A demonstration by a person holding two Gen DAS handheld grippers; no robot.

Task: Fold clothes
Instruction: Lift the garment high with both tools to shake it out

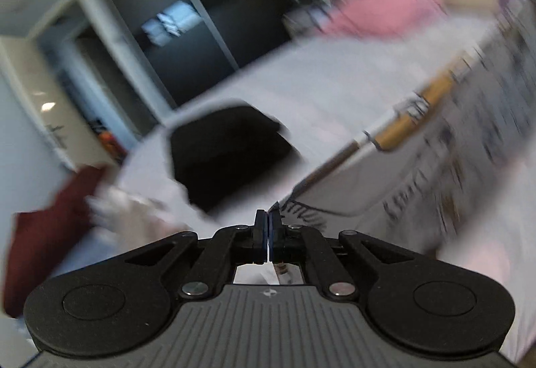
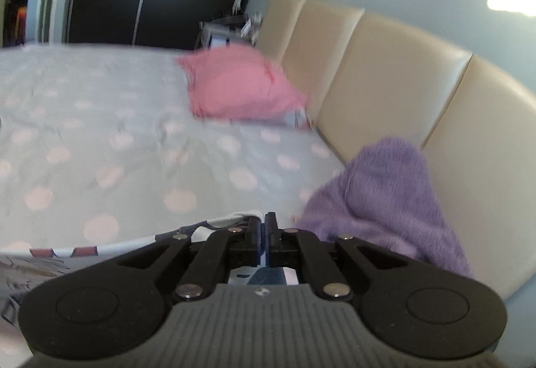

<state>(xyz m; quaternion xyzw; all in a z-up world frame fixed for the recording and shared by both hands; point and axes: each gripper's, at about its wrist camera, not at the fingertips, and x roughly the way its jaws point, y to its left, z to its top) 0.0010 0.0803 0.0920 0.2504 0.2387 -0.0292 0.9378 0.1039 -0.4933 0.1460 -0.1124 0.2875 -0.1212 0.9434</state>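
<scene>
A white printed garment (image 1: 418,140) with dark and orange markings stretches to the right above the bed in the blurred left wrist view. My left gripper (image 1: 268,227) is shut on its edge. In the right wrist view the same garment (image 2: 100,250) shows at the lower left, and my right gripper (image 2: 263,230) is shut on its edge. A folded black garment (image 1: 227,153) lies on the bed ahead of the left gripper. A purple knit garment (image 2: 385,197) lies against the headboard to the right of the right gripper.
The bed has a grey sheet (image 2: 117,140) with pink dots. A pink pillow (image 2: 238,89) lies by the beige padded headboard (image 2: 385,76). A dark red cloth (image 1: 50,234) lies at the bed's left. A dark wardrobe (image 1: 187,19) stands behind.
</scene>
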